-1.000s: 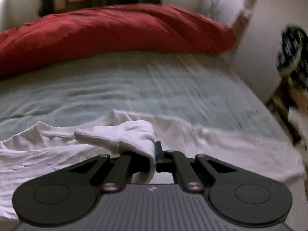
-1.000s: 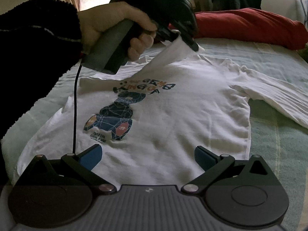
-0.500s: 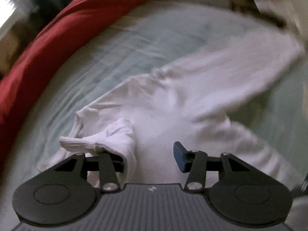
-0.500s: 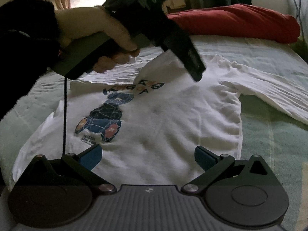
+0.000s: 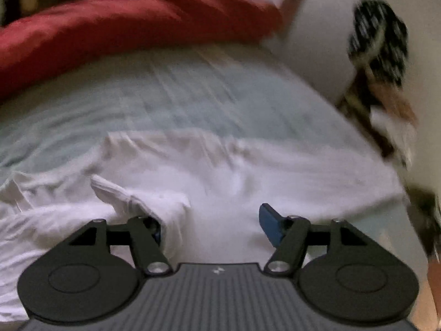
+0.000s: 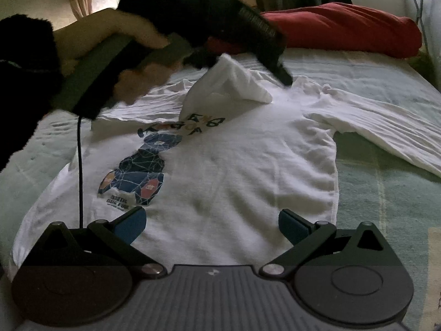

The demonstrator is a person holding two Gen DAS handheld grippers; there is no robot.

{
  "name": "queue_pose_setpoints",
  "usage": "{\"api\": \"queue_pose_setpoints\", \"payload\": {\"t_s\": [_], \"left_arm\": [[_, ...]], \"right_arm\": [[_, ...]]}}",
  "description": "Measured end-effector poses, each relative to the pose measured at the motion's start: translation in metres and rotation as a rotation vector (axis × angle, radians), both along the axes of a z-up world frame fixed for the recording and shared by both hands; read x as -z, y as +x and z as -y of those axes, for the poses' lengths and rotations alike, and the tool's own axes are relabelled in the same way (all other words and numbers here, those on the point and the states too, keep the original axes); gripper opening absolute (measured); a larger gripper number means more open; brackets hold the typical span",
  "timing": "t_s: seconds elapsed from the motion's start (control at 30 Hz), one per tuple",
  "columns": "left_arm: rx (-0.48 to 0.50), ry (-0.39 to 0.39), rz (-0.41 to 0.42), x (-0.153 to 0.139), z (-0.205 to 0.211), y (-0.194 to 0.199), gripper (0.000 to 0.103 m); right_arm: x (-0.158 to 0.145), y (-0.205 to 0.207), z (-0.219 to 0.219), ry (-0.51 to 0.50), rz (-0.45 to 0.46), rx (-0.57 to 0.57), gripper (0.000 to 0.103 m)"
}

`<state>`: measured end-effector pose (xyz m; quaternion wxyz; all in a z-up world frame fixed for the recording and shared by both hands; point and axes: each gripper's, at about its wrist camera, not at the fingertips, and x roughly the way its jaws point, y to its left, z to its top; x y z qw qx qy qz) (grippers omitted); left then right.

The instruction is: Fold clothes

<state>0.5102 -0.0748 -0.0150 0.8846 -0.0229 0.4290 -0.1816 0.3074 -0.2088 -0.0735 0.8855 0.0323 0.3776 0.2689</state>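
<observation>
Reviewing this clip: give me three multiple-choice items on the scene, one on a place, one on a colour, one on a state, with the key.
1. Where does the printed graphic lie on the white shirt, seen from the right wrist?
A. on its left part
B. on its right sleeve
C. at the collar

2. What colour is the duvet at the far end of the bed?
A. blue
B. red
C. yellow

3. How does the right gripper stand?
A. shut on the shirt
B. open over the shirt
C. shut on the duvet

Key: 1 A, the print sits left of the shirt's middle; 2 B, it is plainly red; 3 B, its fingers stand wide apart, clamping nothing.
</observation>
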Motion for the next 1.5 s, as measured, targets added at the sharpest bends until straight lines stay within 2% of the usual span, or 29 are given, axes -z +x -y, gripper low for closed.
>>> {"api": "queue_pose_setpoints", "payload": {"t_s": [0.17, 0.23, 0.3, 0.43, 0.5, 0.53, 0.73, 0.9, 0.97, 1.1, 1.17, 1.23, 1.37, 1.5], "left_arm": [[-0.072, -0.069, 0.035, -0.002, 0.005, 0.013, 0.066], [-0.052, -0.072, 0.013, 0.001, 0.010, 0.016, 0.072], [0.064, -0.010, -0.055, 0.010, 0.024, 0.016, 0.074], [0.291, 0.344, 0.007, 0.024, 0.065, -0.009, 0.074], [0.371, 0.464, 0.017, 0.030, 0.078, -0.018, 0.075], [0.393, 0.501, 0.014, 0.031, 0.083, -0.020, 0.075], [0.442, 0.552, -0.040, 0.027, 0.081, -0.025, 0.076], [0.503, 0.749, 0.057, 0.027, 0.091, -0.042, 0.076], [0.529, 0.752, 0.069, 0.024, 0.094, -0.046, 0.076], [0.636, 0.854, 0.166, 0.028, 0.104, -0.062, 0.076], [0.665, 0.808, 0.143, 0.025, 0.103, -0.063, 0.076], [0.649, 0.696, 0.120, 0.013, 0.097, -0.060, 0.076], [0.542, 0.485, 0.095, -0.014, 0.071, -0.049, 0.076], [0.373, 0.381, 0.092, -0.036, 0.022, -0.045, 0.077]], "right_arm": [[0.001, 0.001, -0.001, -0.010, 0.000, 0.006, 0.103], [0.001, 0.001, -0.001, -0.013, 0.000, 0.007, 0.103], [0.002, 0.001, -0.001, -0.016, 0.000, 0.008, 0.103], [0.002, 0.002, 0.000, -0.018, -0.001, 0.017, 0.103], [0.002, 0.002, 0.000, -0.017, -0.001, 0.019, 0.103], [0.002, 0.002, 0.000, -0.017, -0.001, 0.020, 0.103], [0.003, 0.002, 0.001, -0.018, -0.002, 0.024, 0.103], [0.003, 0.002, 0.001, -0.018, -0.003, 0.028, 0.103], [0.003, 0.002, 0.001, -0.020, -0.003, 0.028, 0.103], [0.003, 0.003, 0.000, -0.019, -0.004, 0.030, 0.103], [0.003, 0.002, 0.000, -0.020, -0.004, 0.032, 0.103], [0.004, 0.002, -0.001, -0.022, -0.004, 0.033, 0.103], [0.004, 0.002, -0.002, -0.022, -0.004, 0.036, 0.103], [0.003, 0.002, 0.000, -0.011, -0.004, 0.040, 0.103]]}}
